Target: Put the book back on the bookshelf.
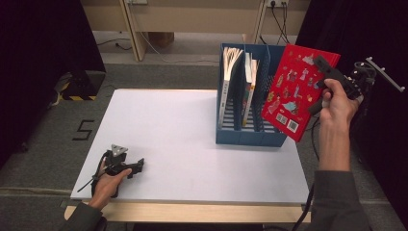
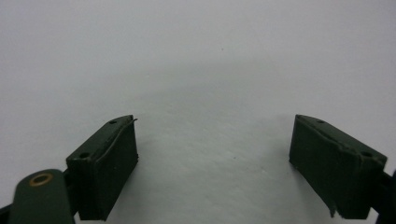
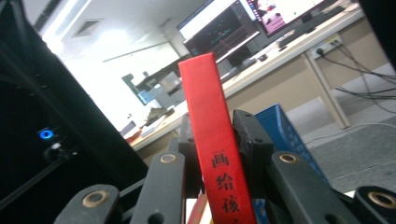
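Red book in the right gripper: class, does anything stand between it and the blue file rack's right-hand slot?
Nothing visible does. The right gripper holds the red book tilted in the air beside the blue file rack. The two books already inside stand in slots further left. The left gripper rests far off on the white table.

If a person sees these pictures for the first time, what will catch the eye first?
The red book stands out most: the right gripper holds it tilted in the air, just right of the blue file rack, and its fingers clamp the book on both sides. The rack already holds two books upright. The left gripper rests open near the white table's front left corner.
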